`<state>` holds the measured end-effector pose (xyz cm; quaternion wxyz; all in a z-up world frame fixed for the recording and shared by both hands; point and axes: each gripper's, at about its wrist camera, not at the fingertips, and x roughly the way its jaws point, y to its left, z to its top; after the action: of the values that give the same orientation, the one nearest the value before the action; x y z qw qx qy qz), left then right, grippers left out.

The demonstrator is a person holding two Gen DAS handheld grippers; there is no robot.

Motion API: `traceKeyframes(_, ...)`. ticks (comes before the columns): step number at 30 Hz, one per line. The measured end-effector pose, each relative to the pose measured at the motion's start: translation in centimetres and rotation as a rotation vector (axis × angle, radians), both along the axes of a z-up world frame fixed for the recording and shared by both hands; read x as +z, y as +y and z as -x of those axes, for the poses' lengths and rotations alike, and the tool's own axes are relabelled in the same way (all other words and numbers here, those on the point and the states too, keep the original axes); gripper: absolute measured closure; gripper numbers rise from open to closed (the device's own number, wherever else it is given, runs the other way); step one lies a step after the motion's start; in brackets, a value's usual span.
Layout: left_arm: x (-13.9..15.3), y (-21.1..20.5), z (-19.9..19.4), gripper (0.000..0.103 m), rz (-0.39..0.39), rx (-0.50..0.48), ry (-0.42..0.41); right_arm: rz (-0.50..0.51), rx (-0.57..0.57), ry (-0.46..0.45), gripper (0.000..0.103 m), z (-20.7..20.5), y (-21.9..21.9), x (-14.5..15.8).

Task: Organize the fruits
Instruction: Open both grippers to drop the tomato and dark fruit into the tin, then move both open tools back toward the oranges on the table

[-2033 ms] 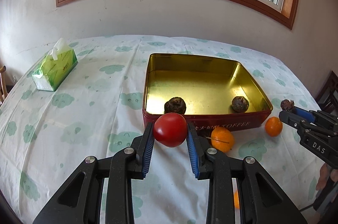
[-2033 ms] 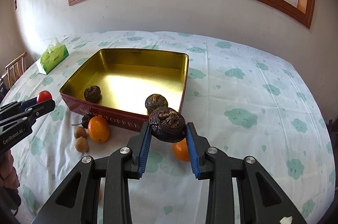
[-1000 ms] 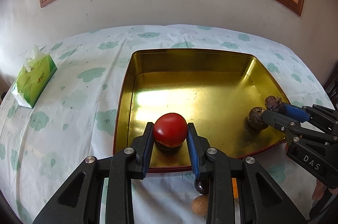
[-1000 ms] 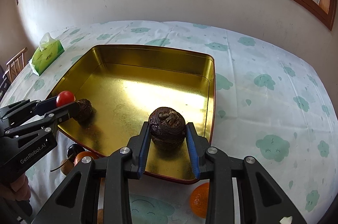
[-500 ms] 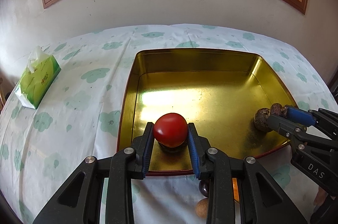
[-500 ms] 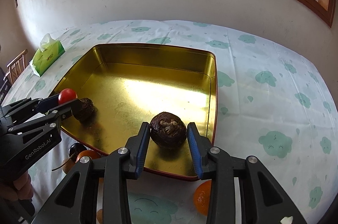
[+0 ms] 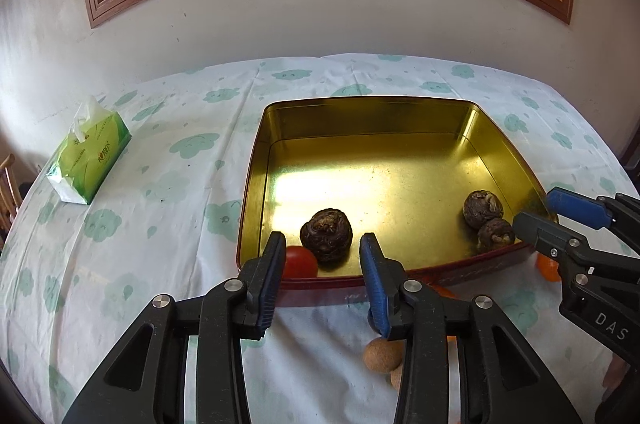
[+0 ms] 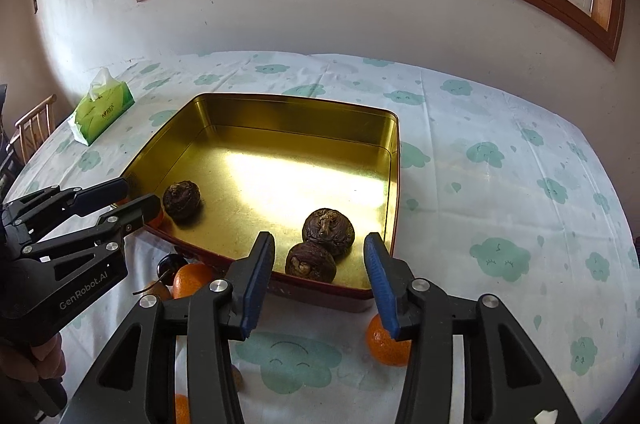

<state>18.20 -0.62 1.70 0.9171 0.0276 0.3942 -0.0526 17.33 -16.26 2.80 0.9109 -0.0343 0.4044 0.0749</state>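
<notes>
A gold tin (image 7: 360, 99) (image 8: 296, 99) lies on the cloud-print tablecloth. My left gripper (image 7: 323, 240) (image 8: 140, 195) hangs over the tin's near left corner, its jaws opening and holding nothing. Just under its left finger, a red tomato (image 7: 300, 262) rests inside the tin against a dark wrinkled fruit (image 7: 326, 234) (image 8: 182, 195). My right gripper (image 8: 318, 242) (image 7: 538, 212) is over the near right corner, jaws also opening and empty. Two more dark wrinkled fruits (image 8: 328, 226) (image 8: 310, 264) lie touching each other on the tin floor beyond its fingers.
Outside the tin's near wall lie oranges (image 8: 388, 340) (image 8: 192, 278), small tan round fruits (image 7: 382, 354) and a dark cherry-like fruit (image 8: 170, 264). A green tissue pack (image 7: 90, 155) (image 8: 104, 107) sits far left, with a wooden chair (image 8: 34, 127) past the table edge.
Both grippers have opened and let go: the tomato now rests in the tin's near left corner, the dark fruit lies beside another at the near right. Both grippers have drawn back a little.
</notes>
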Motion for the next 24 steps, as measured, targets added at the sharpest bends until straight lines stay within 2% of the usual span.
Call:
traceKeyframes(7, 0.6, 0.0, 3.9, 0.063, 0.003, -0.013, -0.007, -0.003, -0.018, 0.001, 0.059, 3.8, -0.9, 0.0)
traceKeyframes(17, -3.3, 0.5, 10.4, 0.062, 0.001, -0.008, 0.083, 0.019, -0.071, 0.069, 0.059, 10.1, -3.9, -3.2)
traceKeyframes(24, -4.2, 0.4, 13.7, 0.062, 0.028, 0.0, 0.104, 0.009, -0.116, 0.086, 0.059, 12.7, -5.8, -4.7)
